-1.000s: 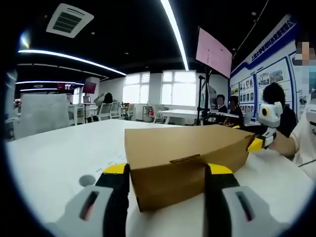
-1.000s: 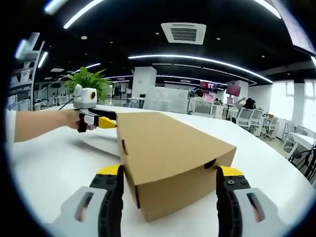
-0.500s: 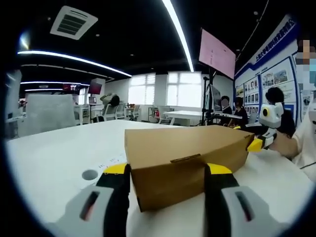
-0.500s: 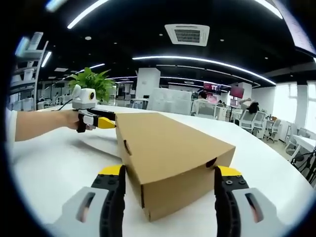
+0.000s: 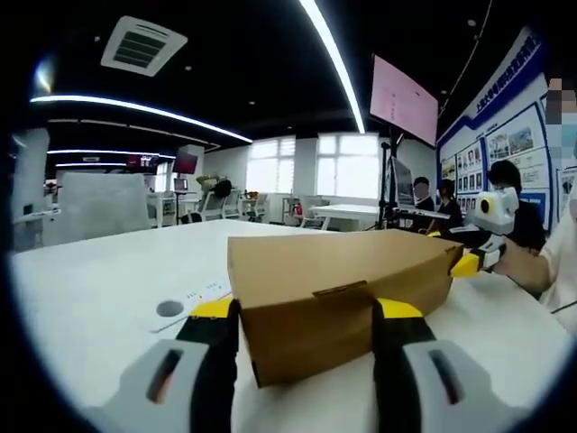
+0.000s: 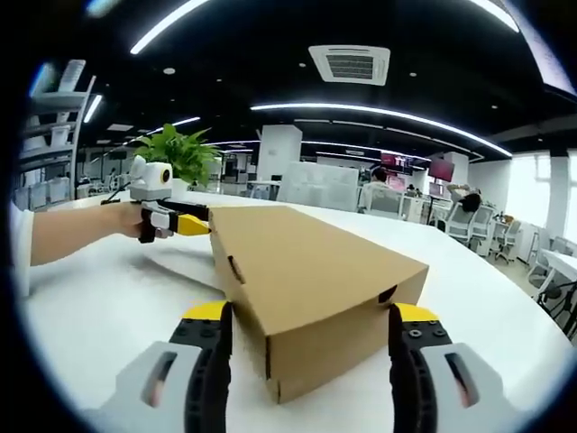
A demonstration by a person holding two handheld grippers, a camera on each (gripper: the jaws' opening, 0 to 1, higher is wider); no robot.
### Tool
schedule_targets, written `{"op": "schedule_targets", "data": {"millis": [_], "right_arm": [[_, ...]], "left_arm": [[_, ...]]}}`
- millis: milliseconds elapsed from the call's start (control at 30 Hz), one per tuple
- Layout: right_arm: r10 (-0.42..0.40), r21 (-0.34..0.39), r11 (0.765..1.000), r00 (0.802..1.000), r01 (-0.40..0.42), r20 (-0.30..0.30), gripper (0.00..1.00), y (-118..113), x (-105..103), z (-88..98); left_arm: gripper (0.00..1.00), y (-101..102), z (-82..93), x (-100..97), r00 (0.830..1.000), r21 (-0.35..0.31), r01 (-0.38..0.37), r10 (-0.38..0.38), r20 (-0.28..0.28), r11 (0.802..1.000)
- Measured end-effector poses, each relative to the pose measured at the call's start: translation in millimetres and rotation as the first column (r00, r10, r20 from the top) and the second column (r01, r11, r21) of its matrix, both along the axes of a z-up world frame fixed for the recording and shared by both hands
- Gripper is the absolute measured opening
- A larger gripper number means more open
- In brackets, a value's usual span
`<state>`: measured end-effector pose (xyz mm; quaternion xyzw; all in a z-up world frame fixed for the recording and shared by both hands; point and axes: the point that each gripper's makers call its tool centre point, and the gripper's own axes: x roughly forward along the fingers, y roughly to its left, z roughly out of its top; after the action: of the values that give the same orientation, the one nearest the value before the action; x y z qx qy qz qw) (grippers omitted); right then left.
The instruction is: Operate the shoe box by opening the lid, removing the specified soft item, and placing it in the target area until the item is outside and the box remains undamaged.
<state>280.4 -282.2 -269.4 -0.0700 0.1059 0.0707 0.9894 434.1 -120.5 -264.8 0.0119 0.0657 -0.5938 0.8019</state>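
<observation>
**Shoe box straddled from both ends, lid not yet lifted**

In the left gripper view, a white table (image 5: 90,280) is seen at the left, with a small grey disc (image 5: 169,308) set in its surface. At the centre the left gripper (image 5: 305,311) is held with its jaws spread wide, one on either side of the near end of the shoe box (image 5: 343,280). The jaw tips lie just beside the cardboard; whether they touch it cannot be told. A closing tab (image 5: 341,290) is seen at the lid's front edge, and the lid lies flat. At the far right end of the box, the right gripper (image 5: 469,263) is seen, held in a hand (image 5: 527,268).

In the right gripper view, the same arrangement is seen from the other end. A potted plant (image 6: 185,149) stands at the far left, behind the left gripper at the box's far end. In the middle, the right gripper's jaws are likewise spread wide on either side of the near corner of the box, with nothing clamped.

Over the last second little has changed: both views have drifted slightly, and the box has stayed put on the table. Judged from this, the grip is only being lined up; the lid has yet to be opened, and the soft item is hidden inside
</observation>
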Motion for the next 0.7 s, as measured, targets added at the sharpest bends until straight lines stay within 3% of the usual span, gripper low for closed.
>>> {"op": "schedule_targets", "data": {"millis": [267,433,700], "right_arm": [[0.012,0.003,1.0,1.0,-0.012,0.0,0.7,1.6,-2.9,0.1],[0.006,0.062,0.998,1.0,-0.007,0.012,0.7,1.5,-3.3,3.2],[0.0,0.061,0.998,1.0,-0.001,0.011,0.71,1.1,-1.8,3.1]], "left_arm": [[0.59,3.7,-1.8,-4.2,1.0,0.034,-0.009,0.008,0.013,0.999],[0.59,4.3,-1.8,-4.4,1.0,0.032,-0.013,0.012,0.013,0.999],[0.59,3.8,-2.3,-5.0,1.0,0.063,-0.018,0.018,0.004,0.998]]}}
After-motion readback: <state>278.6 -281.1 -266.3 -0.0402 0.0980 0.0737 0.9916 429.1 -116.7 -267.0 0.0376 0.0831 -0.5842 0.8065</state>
